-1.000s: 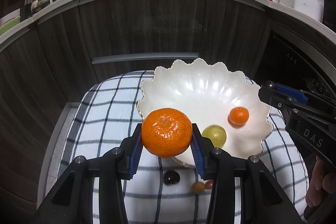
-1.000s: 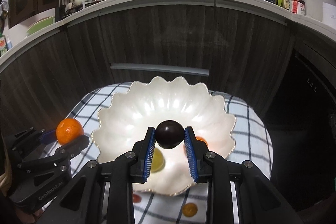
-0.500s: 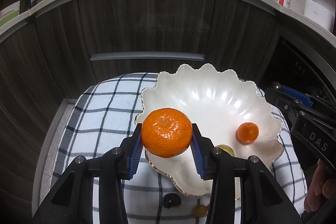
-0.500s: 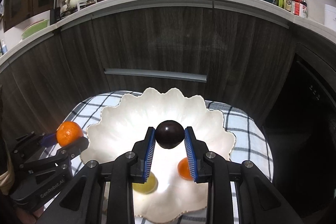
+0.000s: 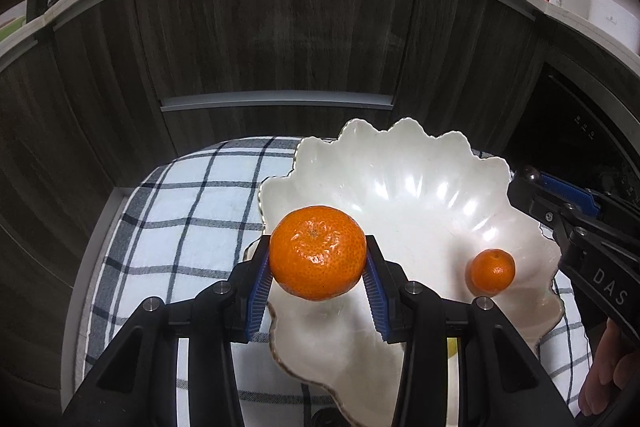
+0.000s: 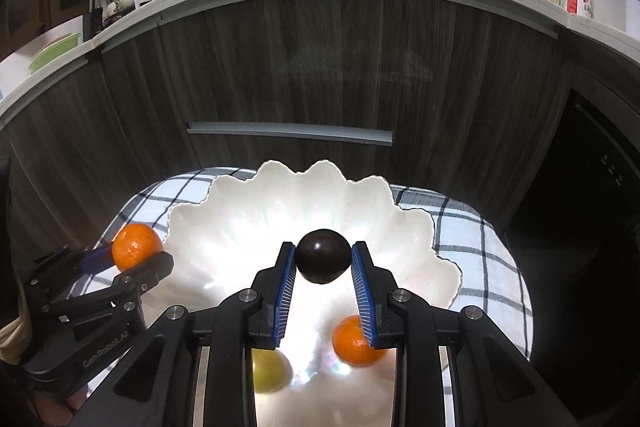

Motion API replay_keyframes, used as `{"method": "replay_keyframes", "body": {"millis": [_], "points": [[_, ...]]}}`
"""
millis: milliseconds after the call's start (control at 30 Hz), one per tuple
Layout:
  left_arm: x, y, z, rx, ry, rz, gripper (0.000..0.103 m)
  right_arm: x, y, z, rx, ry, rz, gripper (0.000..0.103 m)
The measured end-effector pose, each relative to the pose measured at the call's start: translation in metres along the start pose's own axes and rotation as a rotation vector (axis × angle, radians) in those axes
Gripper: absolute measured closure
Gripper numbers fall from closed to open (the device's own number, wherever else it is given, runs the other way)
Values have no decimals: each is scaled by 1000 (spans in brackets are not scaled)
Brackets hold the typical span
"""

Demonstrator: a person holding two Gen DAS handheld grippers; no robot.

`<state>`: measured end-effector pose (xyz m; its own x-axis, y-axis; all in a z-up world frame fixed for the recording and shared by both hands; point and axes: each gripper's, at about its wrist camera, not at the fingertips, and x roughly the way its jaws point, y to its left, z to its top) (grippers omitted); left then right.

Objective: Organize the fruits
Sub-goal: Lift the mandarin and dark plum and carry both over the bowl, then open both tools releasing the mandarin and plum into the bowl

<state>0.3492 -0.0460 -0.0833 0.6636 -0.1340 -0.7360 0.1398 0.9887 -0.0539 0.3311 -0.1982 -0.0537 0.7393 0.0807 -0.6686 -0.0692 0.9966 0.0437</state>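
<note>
A: We're carrying both fruits in over the bowl [image 5: 400, 187] now. A second ago its near rim was ahead of the left gripper [image 5: 318, 291]; now it's sliding under it. Left is clamping the big mandarin [image 5: 318, 253].

B: Right gripper [image 6: 323, 277] is pinching the dark plum [image 6: 322, 255], hanging over the bowl's middle, small mandarin [image 6: 352, 345] and yellow-green fruit [image 6: 268, 371] below it. We're judging release is next.

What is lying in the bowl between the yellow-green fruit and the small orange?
Nothing: in the right wrist view, only bare bowl floor separates the yellow-green fruit and the small orange.
</note>
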Motion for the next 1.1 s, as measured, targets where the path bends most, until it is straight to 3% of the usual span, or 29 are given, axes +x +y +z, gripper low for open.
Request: {"method": "replay_keyframes", "body": {"millis": [600, 833, 867, 1000, 1100], "points": [[31, 3, -7, 20, 93, 1, 59, 42, 5, 1, 0, 118, -11, 73], [27, -2, -7, 41, 67, 4, 36, 46, 7, 2, -6, 132, -18, 72], [25, -3, -7, 43, 61, 5, 34, 46, 7, 2, -2, 133, -18, 70], [18, -5, -5, 45, 33, 26, 19, 38, 2, 4, 25, 103, -24, 31], [11, -1, -3, 20, 14, 19, 17, 30, -2, 6, 32, 78, -52, 28]]}}
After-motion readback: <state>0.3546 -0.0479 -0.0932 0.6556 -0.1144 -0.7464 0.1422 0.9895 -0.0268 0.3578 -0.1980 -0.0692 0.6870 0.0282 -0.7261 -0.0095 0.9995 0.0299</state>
